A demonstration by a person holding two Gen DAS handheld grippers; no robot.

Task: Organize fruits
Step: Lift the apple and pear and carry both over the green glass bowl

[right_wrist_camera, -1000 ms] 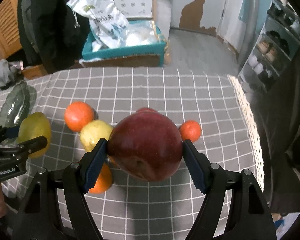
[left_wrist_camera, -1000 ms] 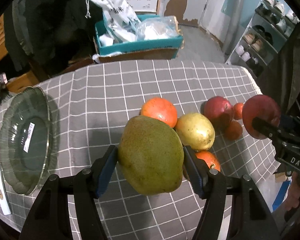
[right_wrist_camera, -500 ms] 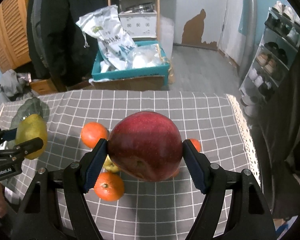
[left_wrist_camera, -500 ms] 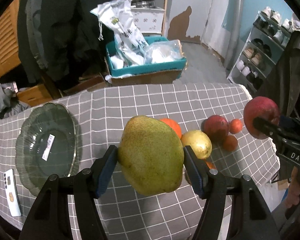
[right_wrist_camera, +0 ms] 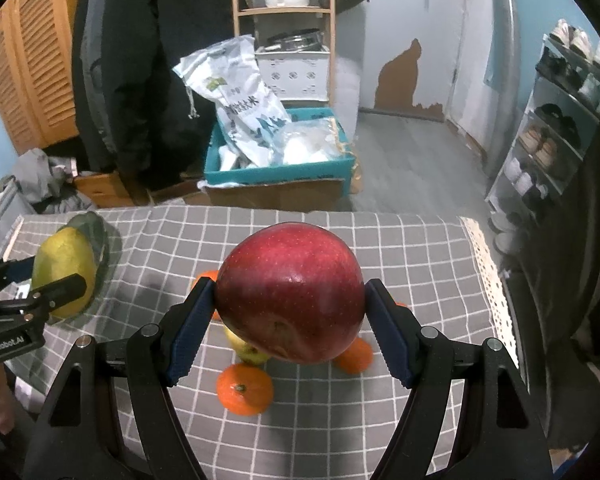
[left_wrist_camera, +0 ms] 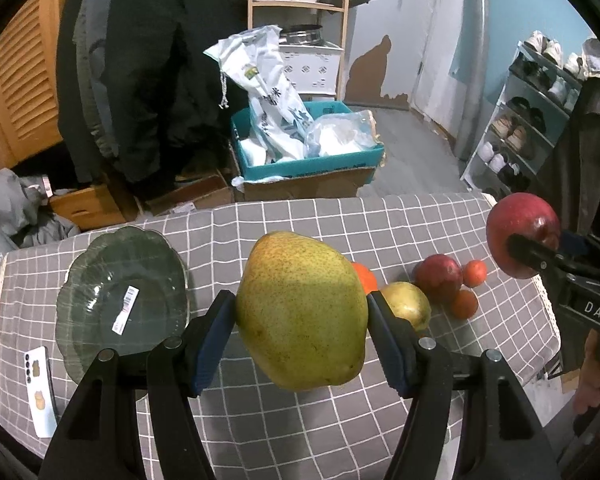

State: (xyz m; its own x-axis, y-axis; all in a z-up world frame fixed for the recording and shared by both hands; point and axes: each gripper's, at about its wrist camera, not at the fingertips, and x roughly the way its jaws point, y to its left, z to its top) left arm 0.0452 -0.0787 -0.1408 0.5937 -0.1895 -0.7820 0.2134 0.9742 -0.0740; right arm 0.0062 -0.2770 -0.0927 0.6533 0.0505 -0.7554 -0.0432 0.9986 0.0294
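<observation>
Plate left on cloth; oranges, pear clustered right.

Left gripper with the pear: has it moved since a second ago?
Yes. The left gripper and pear have risen above the checked tablecloth; the glass plate now sits lower-left, fully visible.

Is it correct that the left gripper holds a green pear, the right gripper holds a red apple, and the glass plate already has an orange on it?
Not quite. The left gripper does hold the green pear and the right gripper the red apple, but the glass plate holds no fruit, only a sticker, as the left wrist view shows.
</observation>
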